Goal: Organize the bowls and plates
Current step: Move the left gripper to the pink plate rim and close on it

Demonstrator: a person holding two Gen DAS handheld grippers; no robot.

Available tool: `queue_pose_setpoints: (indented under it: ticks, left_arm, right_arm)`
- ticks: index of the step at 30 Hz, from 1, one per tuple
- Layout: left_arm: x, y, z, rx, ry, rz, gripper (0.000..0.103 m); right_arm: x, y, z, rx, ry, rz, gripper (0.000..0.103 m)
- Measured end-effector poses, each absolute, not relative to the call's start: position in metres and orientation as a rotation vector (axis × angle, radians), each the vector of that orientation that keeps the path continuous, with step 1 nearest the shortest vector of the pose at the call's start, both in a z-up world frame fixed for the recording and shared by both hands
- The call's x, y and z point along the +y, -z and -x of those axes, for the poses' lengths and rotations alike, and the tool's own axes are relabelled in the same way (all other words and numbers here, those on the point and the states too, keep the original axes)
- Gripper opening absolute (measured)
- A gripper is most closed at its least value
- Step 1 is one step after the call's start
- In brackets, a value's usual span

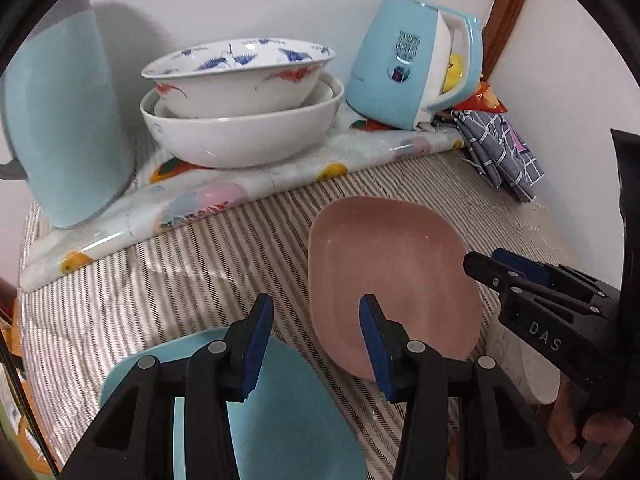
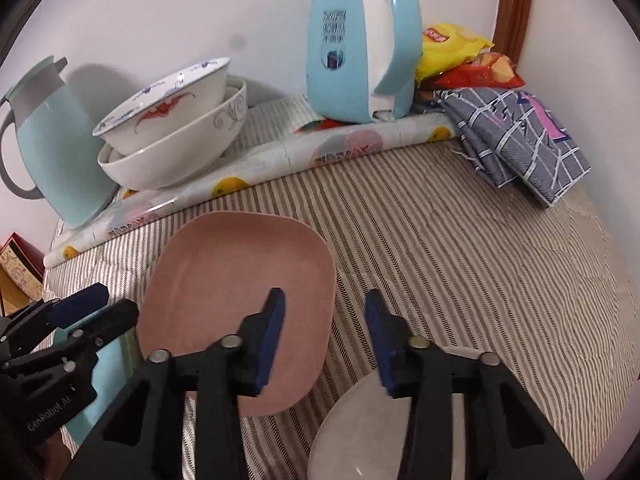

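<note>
Both claws hung over the plates with nothing in them. My left gripper [image 1: 316,344] stood at a middling gap above the blue plate [image 1: 288,408], one pad over it and the other over the near left rim of the pink plate [image 1: 392,280], neither pressing on anything. My right gripper [image 2: 324,340] showed the same moderate gap, one pad over the pink plate's [image 2: 240,300] right edge, the other above the white plate [image 2: 368,432], with bare cloth between them. The three plates lay side by side along the near edge of the striped tablecloth [image 2: 460,260], blue to the left, pink in the middle, white to the right, all flat and unstacked.

I judged the chief risk to be the two grippers meeting: both were aimed near the pink plate from opposite sides, and the right one sat just beside its far rim in the left view. Closing on a thin flat rim from above could also skid the plate along the cloth or tip it off the near edge.

Farther back, on the rolled floral mat [image 1: 192,200] at the wall, the painted bowl [image 1: 236,76] sat tilted inside the white bowls [image 1: 240,136], an uneasy stack. A plate carried there carelessly might knock it, or strike the blue kettle [image 1: 416,60] or the pale blue thermos jug [image 1: 64,128] flanking it.
</note>
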State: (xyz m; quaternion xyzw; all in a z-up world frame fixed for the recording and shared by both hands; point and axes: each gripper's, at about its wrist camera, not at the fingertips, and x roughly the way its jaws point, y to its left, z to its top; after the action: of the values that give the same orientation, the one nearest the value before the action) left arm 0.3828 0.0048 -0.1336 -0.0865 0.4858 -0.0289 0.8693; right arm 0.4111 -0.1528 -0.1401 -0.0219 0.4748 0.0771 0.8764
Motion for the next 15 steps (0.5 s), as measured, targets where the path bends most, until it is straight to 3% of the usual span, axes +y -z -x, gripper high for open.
queue_pose_setpoints:
  ticks: [6, 9, 15]
  left_arm:
    - [0.002, 0.139, -0.390, 1.019, 0.061, 0.183, 0.042]
    - [0.001, 0.143, -0.395, 1.032, 0.062, 0.189, 0.031]
    - [0.001, 0.153, -0.403, 1.053, 0.073, 0.207, 0.026]
  right_arm:
    - [-0.152, 0.150, -0.419, 1.015, -0.165, 0.045, 0.029]
    - [-0.150, 0.152, -0.423, 1.025, -0.172, 0.046, 0.029]
    - [-0.148, 0.158, -0.433, 1.042, -0.162, 0.064, 0.023]
